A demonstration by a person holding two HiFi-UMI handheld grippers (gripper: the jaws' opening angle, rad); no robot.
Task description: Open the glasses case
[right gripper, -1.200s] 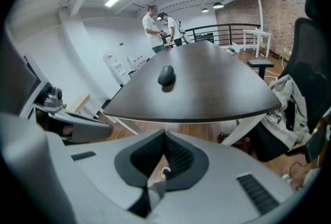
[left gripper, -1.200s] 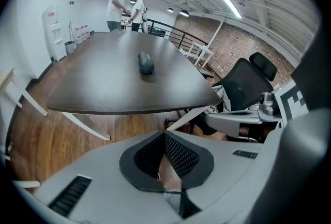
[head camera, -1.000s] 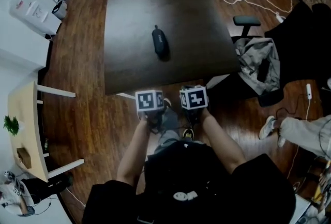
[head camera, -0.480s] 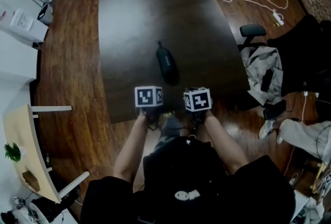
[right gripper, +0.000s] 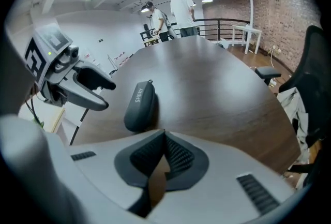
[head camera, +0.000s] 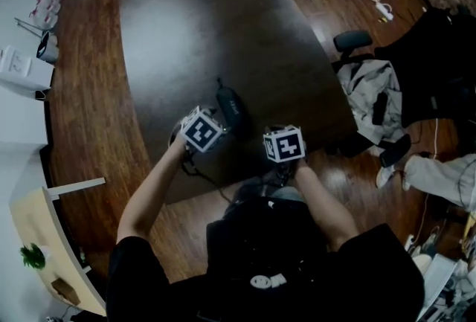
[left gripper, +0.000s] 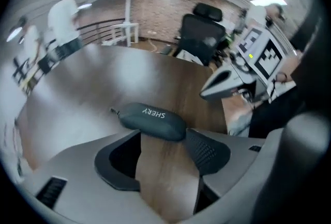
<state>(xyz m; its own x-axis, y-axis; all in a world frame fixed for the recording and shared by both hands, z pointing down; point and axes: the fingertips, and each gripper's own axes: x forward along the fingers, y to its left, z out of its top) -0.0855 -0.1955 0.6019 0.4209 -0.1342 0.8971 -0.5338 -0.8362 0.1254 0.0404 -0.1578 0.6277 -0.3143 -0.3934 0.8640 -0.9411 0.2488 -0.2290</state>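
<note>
White "SHERY" lettering on dark glasses case (left gripper: 152,122); nothing else legible anywhere.

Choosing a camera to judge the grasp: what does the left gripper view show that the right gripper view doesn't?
Only the left gripper view: the left gripper's jaws apart and opening, with bare table between them and the glasses case just beyond their tips; the right gripper is off to one side. Only the right gripper view: the right gripper's own jaws shut on nothing, and the left gripper beside the case. Both: the closed glasses case lying on the dark table.
</note>
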